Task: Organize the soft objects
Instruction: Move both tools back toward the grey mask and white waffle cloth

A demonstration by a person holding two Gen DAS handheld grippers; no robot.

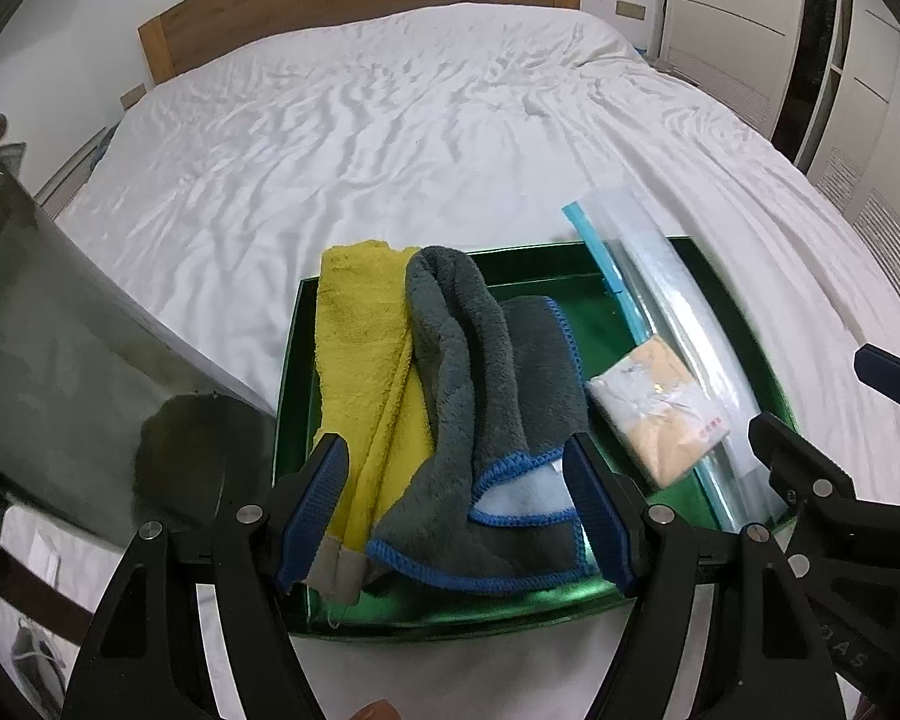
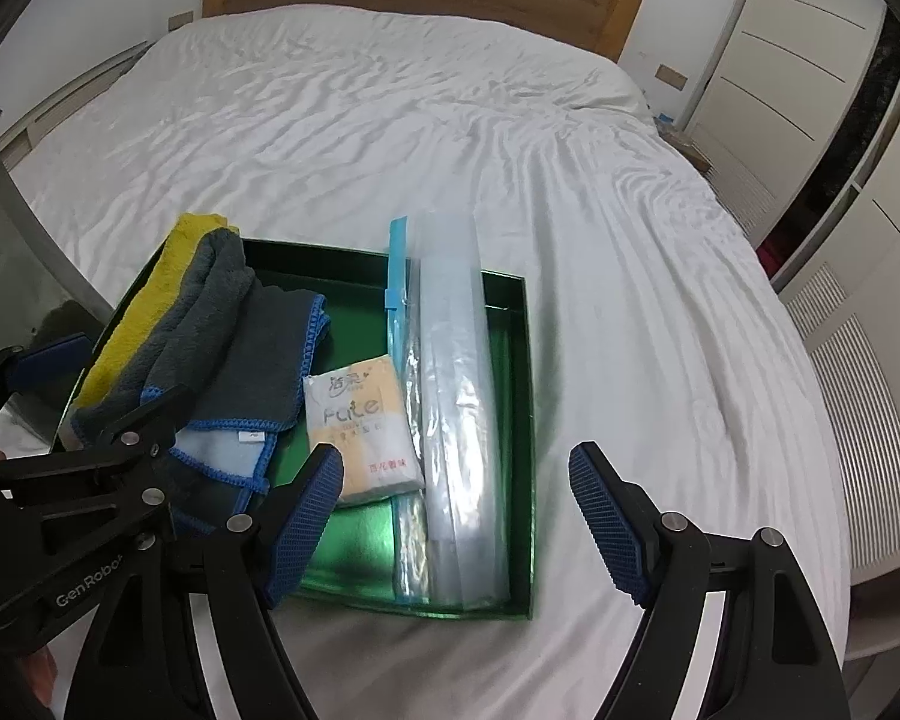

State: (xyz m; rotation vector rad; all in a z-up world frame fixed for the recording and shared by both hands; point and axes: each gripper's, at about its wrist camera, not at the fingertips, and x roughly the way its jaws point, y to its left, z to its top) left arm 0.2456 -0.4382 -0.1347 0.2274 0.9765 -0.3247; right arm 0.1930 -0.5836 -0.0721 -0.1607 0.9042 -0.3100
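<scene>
Tissue pack in green tray reads "Face".

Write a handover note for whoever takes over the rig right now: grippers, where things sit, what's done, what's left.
Left hand-held gripper: open, empty, poised over the towels.
Right hand-held gripper: open, empty, over the near right of the green tray.
In the tray on the bed: yellow towel far left, grey towel beside it, tissue pack in the middle, clear plastic bag along the right.
Done: all four items lie inside the tray.
Left: possibly tidying the loosely bunched towels.
</scene>
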